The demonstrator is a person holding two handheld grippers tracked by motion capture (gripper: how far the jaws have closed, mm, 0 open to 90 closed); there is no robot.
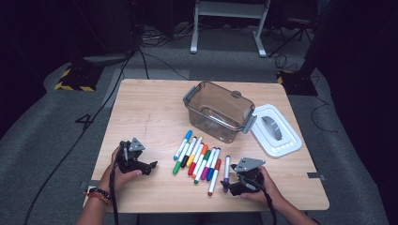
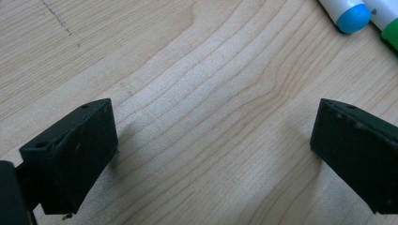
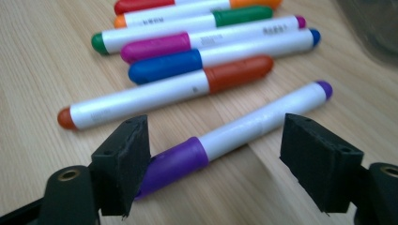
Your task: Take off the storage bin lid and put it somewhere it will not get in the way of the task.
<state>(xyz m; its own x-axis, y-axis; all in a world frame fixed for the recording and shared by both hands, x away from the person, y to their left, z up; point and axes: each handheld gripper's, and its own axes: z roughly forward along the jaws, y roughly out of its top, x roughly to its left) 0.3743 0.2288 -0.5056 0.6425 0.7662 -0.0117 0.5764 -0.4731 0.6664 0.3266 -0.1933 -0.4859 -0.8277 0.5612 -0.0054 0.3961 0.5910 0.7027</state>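
Note:
Several colored markers (image 1: 199, 159) lie side by side on the wooden table (image 1: 145, 117), in front of a clear brown plastic bin (image 1: 218, 111). A purple marker (image 3: 234, 131) lies apart at the right end of the row, its cap end between the wide-apart jaws of my right gripper (image 3: 216, 159), which stands open; the left jaw is close against the cap. In the high view the right gripper (image 1: 230, 183) sits low by the purple marker (image 1: 226, 171). My left gripper (image 1: 149, 167) is open over bare wood, left of the blue-capped marker (image 2: 349, 14). The left gripper (image 2: 213, 140) holds nothing.
A white lid (image 1: 276, 130) lies right of the bin. Bare table extends left and behind the markers. A green cap (image 2: 390, 35) lies beside the blue one. Grey carpet with cables (image 1: 70, 145) surrounds the table.

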